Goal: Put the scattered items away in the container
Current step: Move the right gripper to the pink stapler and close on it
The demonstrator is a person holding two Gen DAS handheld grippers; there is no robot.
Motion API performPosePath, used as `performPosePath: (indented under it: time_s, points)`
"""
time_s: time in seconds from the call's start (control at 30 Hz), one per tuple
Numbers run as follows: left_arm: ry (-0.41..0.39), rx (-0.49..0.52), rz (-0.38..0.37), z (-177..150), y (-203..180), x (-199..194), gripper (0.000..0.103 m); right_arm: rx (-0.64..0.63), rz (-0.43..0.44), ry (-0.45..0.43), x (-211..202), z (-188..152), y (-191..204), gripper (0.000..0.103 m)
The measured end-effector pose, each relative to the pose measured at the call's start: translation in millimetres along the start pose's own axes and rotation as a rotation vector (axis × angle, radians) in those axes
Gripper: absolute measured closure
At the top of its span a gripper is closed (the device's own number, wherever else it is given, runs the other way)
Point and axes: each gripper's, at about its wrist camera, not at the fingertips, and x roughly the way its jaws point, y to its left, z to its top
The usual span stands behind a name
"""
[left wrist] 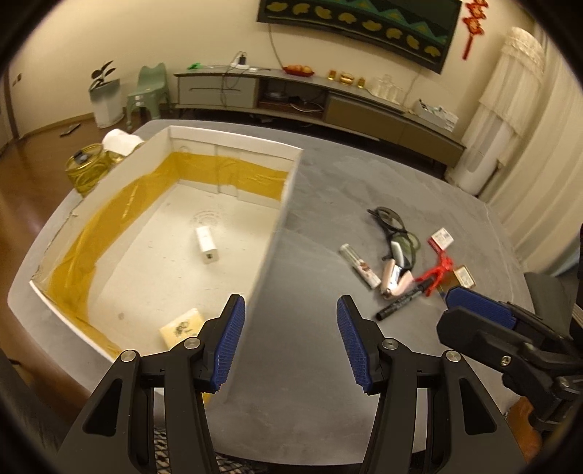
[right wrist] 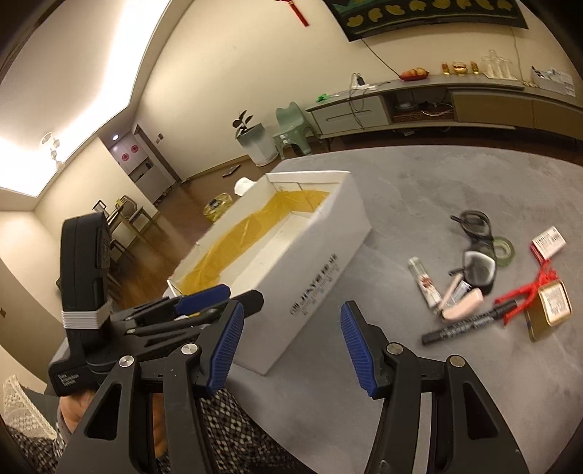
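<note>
I am in a living room in a home. A long low TV cabinet [left wrist: 320, 94] stands by the wall, with a bowl of fruit [left wrist: 298, 70] and glass cups [left wrist: 386, 86] on it. A red lucky knot [left wrist: 473, 25] hangs on the wall. I see a small green chair [right wrist: 293, 127], a potted plant [right wrist: 243, 120], a wood floor [left wrist: 32, 156] and pale curtains [left wrist: 535, 146].

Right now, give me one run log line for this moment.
left claw: open, empty | right claw: open, empty | box: two items inside | pile: still on table
</note>
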Motion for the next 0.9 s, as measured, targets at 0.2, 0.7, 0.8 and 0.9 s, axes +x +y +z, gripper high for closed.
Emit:
performPosePath:
  time_s: [0.2,0.7,0.8,0.9]
  points:
    - [0.028,0.068,-0.029,-8,-39,12,0.047,0.080,-0.037,-0.007,-16,-17,-40,0.046]
    - [0.102,0.227,-0.069,-26,-117,58,0.047,0.166,-0.144,-0.038,-31,-35,-97,0.046]
    - [0.112,0.241,-0.072,-25,-122,70,0.047,0.195,-0.154,-0.039,-31,-37,-110,0.046]
    - [0.121,0.248,-0.072,-23,-126,83,0.047,0.218,-0.163,-0.042,-29,-37,-122,0.047]
